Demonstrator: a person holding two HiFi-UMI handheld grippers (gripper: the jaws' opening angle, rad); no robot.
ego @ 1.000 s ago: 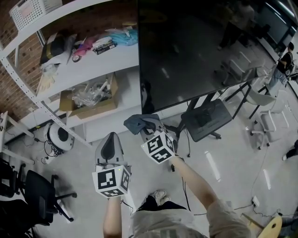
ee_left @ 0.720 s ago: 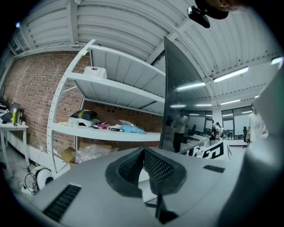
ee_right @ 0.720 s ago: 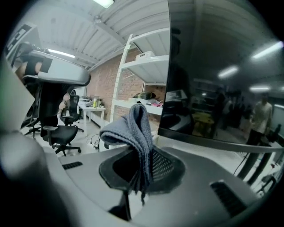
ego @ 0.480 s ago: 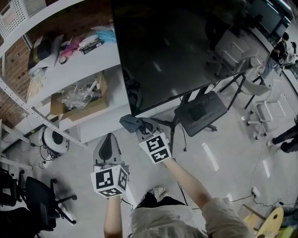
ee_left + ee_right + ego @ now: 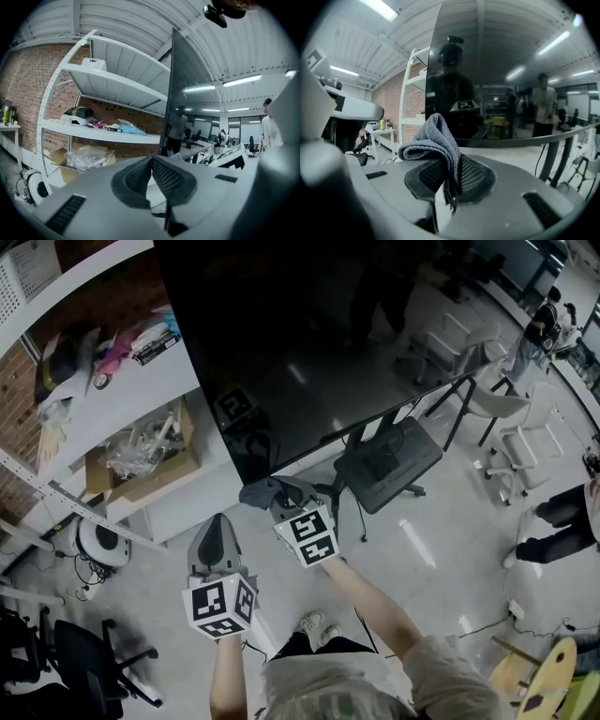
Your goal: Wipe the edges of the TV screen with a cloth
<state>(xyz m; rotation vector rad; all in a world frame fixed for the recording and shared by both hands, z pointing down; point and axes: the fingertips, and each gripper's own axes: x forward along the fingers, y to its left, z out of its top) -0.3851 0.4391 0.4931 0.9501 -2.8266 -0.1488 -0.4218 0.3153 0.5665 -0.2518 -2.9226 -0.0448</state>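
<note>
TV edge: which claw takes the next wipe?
Right. The right claw is shut on the grey cloth, just under the lower corner of the TV. The left claw is shut with nothing in it, farther back.

place: office-workshop, probably | brick wall [image 5: 23,79] | white shelving [image 5: 131,395] | swivel chairs [image 5: 84,652] | large TV screen [image 5: 309,334]

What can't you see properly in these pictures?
- The TV screen: its top edge is cut off by the head view's frame.
- The cloth in the right hand-held gripper: head view, too small to tell whether it touches the screen.
- The cardboard box: head view, contents too small, under crinkled plastic.
</note>
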